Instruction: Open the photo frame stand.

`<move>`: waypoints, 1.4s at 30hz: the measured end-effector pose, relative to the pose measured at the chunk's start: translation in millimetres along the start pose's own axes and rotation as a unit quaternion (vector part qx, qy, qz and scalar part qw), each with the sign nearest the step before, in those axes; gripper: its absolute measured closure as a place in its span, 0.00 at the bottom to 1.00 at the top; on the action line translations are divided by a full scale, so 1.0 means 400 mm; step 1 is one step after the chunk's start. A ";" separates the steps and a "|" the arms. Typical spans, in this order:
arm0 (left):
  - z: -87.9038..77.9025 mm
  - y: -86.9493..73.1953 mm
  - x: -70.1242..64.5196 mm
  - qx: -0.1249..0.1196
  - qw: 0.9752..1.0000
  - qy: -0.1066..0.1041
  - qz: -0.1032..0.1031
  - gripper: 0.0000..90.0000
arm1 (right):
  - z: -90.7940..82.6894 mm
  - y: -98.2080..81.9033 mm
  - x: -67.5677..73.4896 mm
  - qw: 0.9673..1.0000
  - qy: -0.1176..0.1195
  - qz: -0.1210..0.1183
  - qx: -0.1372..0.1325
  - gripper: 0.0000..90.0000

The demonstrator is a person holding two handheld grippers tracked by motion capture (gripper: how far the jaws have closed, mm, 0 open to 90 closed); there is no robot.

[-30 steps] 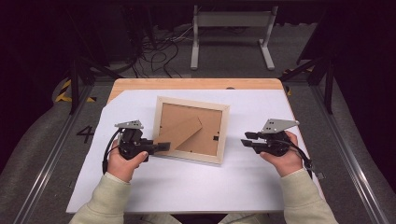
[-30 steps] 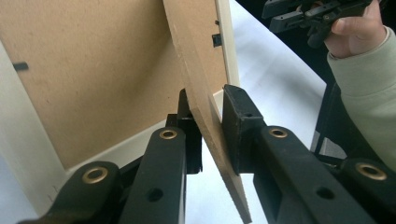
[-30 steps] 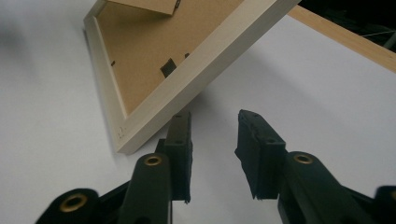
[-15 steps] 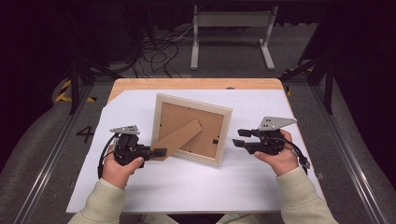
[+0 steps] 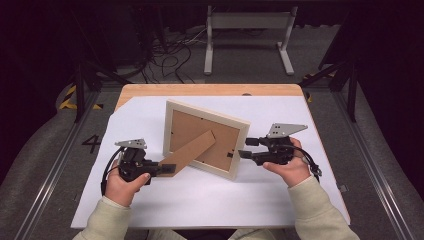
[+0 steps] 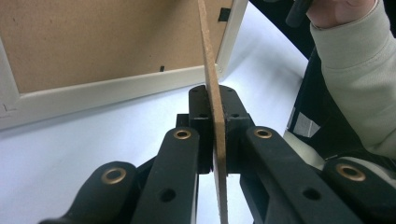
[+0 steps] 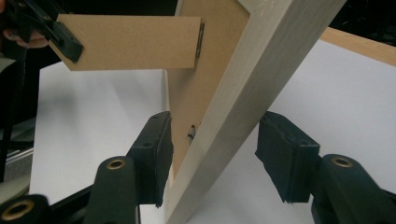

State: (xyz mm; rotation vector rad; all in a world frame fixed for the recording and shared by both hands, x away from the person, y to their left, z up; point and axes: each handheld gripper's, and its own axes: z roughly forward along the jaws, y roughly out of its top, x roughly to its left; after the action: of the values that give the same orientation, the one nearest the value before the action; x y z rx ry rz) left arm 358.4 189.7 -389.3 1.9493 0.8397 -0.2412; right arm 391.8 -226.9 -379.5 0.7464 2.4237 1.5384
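Frame tipped up on its edge, stand swung out

A second ago the picture frame (image 5: 206,139) lay back-up on the white-covered worktop (image 5: 210,200); now it stands tilted near the middle, its cardboard stand (image 5: 189,152) pulled away from the backing. The left claw (image 5: 161,169) has just been closing and is clamped tight on the stand's free end, the thin brown board pinched edge-on between its pads (image 6: 203,140). The right claw (image 5: 243,150) has just been opening: its jaws straddle the frame's right rail with gaps on both sides, so it only steadies. Propping looks nearly done. The frame is pale, smooth-painted wood with square rails; the backing and stand are matte fibreboard, joined by a small hinge (image 7: 201,39).
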 end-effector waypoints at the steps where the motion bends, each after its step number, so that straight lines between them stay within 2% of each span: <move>1: 0.000 0.000 0.000 0.000 1.000 0.000 0.000 0.96 | 0.006 0.000 0.001 1.000 -0.001 0.003 0.000 0.51; 8: 0.000 -0.002 -0.002 0.002 1.000 -0.003 -0.001 0.97 | 0.032 -0.004 0.001 1.000 -0.002 0.015 -0.001 0.52; 11: 0.000 -0.002 -0.002 0.002 1.000 -0.003 -0.001 0.96 | 0.044 -0.007 0.002 1.000 -0.003 0.014 0.002 0.60; 13: -0.001 -0.002 -0.002 0.002 1.000 -0.004 0.000 0.96 | 0.043 -0.007 0.003 1.000 -0.016 0.000 0.004 0.68; 16: -0.001 -0.002 -0.001 0.000 1.000 -0.004 0.001 0.96 | 0.031 -0.003 0.005 1.000 -0.004 0.004 0.004 0.72; 19: -0.002 -0.001 -0.003 -0.004 1.000 -0.002 0.007 0.97 | 0.023 0.005 0.016 1.000 -0.010 -0.015 0.008 0.74; 21: -0.001 0.001 -0.005 -0.007 1.000 0.004 0.018 0.97 | 0.019 0.009 0.022 0.999 -0.017 -0.025 0.008 0.76; 25: 0.004 0.004 -0.006 -0.013 0.999 0.003 0.031 0.97 | 0.001 0.020 0.033 0.999 -0.031 -0.044 -0.004 0.78; 30: 0.035 0.003 0.006 0.003 0.998 0.026 0.048 0.92 | -0.017 0.031 0.048 0.996 -0.053 -0.069 -0.012 0.79; 33: 0.053 0.003 0.013 0.006 0.998 0.029 0.050 0.91 | -0.024 0.033 0.053 0.994 -0.066 -0.083 -0.014 0.80; 36: 0.068 0.003 0.017 0.012 0.998 0.036 0.052 0.89 | -0.025 0.031 0.055 0.993 -0.075 -0.093 -0.013 0.80; 37: 0.079 0.004 0.022 0.020 0.997 0.041 0.059 0.89 | -0.026 0.030 0.056 0.992 -0.079 -0.096 -0.010 0.80; 41: 0.106 0.003 0.038 0.035 0.996 0.046 0.062 0.87 | -0.027 0.025 0.057 0.989 -0.093 -0.114 -0.002 0.80; 42: 0.109 0.003 0.041 0.039 0.996 0.051 0.068 0.86 | -0.026 0.023 0.058 0.989 -0.095 -0.117 0.000 0.80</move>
State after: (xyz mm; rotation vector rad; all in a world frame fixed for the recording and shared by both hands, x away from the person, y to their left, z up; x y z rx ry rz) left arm 378.9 160.2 -419.1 2.0964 0.7687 -0.0952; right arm 370.7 -220.6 -363.8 0.5560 2.2783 1.3163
